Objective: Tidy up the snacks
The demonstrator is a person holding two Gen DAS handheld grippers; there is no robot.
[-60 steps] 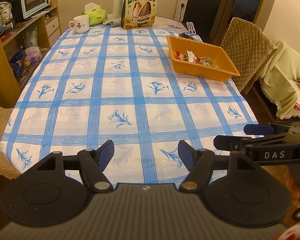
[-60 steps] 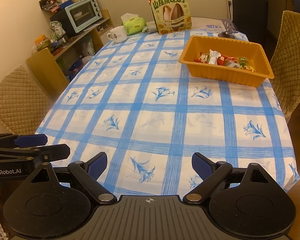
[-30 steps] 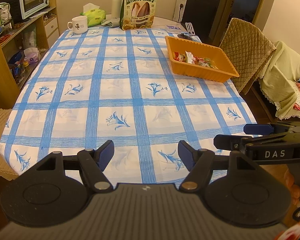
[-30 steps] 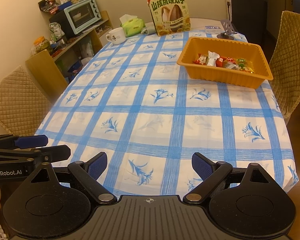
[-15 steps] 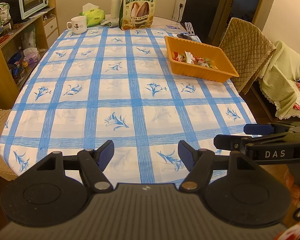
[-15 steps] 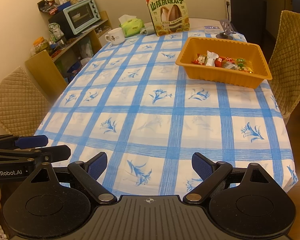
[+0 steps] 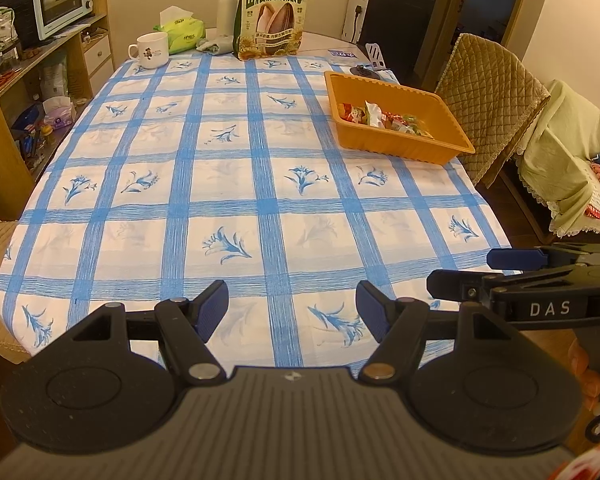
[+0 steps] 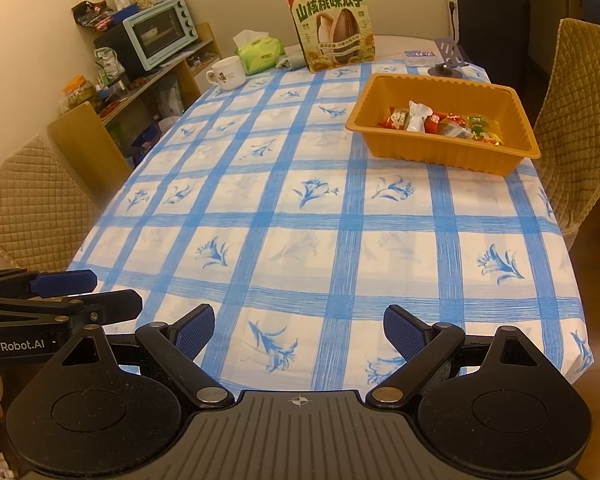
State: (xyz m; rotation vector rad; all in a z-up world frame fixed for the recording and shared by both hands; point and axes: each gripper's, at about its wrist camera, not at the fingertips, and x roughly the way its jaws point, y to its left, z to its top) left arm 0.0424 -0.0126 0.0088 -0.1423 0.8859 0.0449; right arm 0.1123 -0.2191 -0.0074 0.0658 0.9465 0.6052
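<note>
On the far right side of the desk (image 7: 236,184) sits the orange tray (image 7: 440,148), with a small heap of wrapped snacks (image 7: 384,118) along its middle; from the right wrist view the same tray (image 8: 452,156) and snacks (image 8: 440,122) read clearer: red, white and green wrappers, small pieces, packed touching each other. A big sunflower seed bag (image 7: 274,16) stands upright at the far end of the desk, apart from the tray.

Left gripper (image 7: 292,312) hovers over the near edge of the desk, fingers apart, nothing between them. Right gripper (image 8: 298,332) same, near edge, fingers wide apart, empty. Both well away from the tray. Each shows from the side in the other's view.

Handling, as a guess: the wrapped pieces look very light, crinkly, probably slick film, soft-ish contents for some. Easy to squash or to have slip out of a pinch. Best hold is probably across the body of one piece, or on a twisted or crimped wrapper end such as the one sticking up on the white piece (image 8: 418,114). Since they lie touching, a grab risks dragging a neighbour along. Tray looks like thin stiff plastic with a ribbed wall and out-turned rim; the rim is the place to pinch it, and it may slide on the cloth if pushed. The seed bag looks light for its size, floppy, likely to tip; take it near the top edge.
</note>
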